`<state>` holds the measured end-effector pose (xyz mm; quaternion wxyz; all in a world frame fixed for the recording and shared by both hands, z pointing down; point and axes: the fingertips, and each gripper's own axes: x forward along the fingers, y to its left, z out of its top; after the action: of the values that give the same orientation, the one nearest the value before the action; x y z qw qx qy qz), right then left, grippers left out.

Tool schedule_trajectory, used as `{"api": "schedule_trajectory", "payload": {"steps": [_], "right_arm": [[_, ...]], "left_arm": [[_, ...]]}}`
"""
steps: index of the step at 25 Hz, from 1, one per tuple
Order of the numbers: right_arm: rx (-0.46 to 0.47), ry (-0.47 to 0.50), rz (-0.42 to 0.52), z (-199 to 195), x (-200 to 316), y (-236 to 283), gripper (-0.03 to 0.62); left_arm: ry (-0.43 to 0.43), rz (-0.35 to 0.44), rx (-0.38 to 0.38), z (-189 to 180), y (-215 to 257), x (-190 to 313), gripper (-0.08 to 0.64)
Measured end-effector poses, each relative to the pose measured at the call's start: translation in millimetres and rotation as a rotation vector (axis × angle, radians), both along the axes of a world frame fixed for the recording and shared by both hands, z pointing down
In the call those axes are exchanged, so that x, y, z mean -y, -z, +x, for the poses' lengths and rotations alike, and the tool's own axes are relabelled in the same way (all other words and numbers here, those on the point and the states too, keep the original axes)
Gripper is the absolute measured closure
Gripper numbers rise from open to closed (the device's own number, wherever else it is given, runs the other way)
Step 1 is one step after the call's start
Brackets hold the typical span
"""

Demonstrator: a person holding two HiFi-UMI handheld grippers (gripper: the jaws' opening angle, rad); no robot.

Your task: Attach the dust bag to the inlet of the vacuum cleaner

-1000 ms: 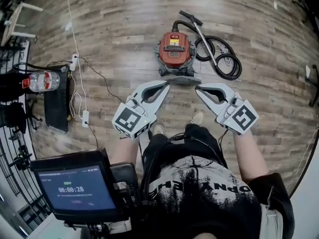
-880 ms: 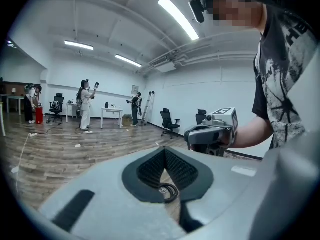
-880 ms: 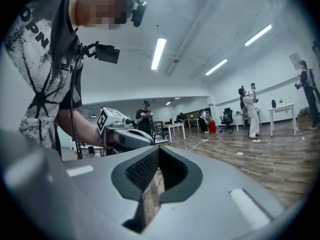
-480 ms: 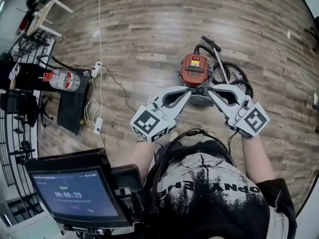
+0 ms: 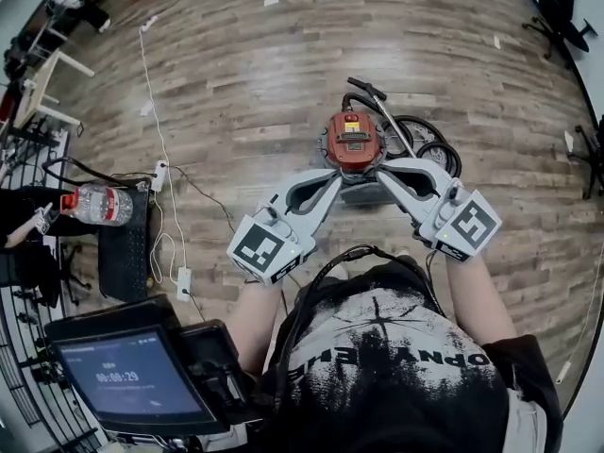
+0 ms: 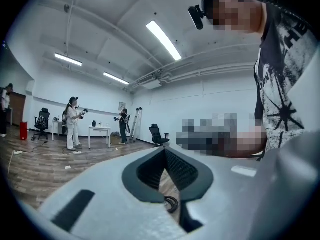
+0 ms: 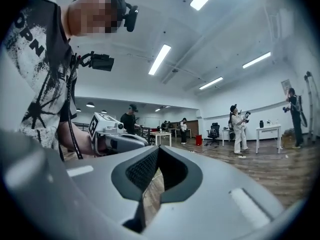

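Note:
The red vacuum cleaner (image 5: 353,142) stands on the wood floor ahead of me, its black hose (image 5: 427,145) coiled to its right. A grey flat piece (image 5: 364,194) lies on the floor just in front of it; I cannot tell whether it is the dust bag. My left gripper (image 5: 337,175) and right gripper (image 5: 380,168) are held up level in front of my chest, tips close together, high above the vacuum. In the left gripper view the jaws of the left gripper (image 6: 164,149) meet with nothing between them. The right gripper (image 7: 157,149) is likewise shut and empty.
A water bottle (image 5: 99,203) rests on a black case (image 5: 127,248) at the left, with a white cable and power strip (image 5: 182,281) on the floor beside it. A screen (image 5: 132,377) sits at my lower left. Other people (image 7: 238,126), tables and office chairs stand around the room.
Both grippers have risen from low over the floor towards my chest, still shut and empty. My head has shifted, so the vacuum now shows just beyond the gripper tips.

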<state>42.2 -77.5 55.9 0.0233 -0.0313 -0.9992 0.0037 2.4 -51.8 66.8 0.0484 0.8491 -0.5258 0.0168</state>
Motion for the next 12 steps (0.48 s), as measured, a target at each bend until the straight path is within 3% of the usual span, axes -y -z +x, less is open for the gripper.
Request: {"api": "schedule_trajectory", "payload": {"steps": [4,9,12], "right_arm": [[0.005,-0.023,-0.01,-10,-21,-15,0.588],[-0.007,-0.017,-0.001,-26,-29,-31,0.588],[-0.024,0.001,0.045,-37,-30,-40,0.588]], "left_arm": [[-0.017,-0.001,-0.014,-8,-15,-20,0.555],[0.03,-0.009,-0.054,-26,-31,-39,0.555],[0.063,-0.017,-0.01,-37,-40,-44,0.557]]}}
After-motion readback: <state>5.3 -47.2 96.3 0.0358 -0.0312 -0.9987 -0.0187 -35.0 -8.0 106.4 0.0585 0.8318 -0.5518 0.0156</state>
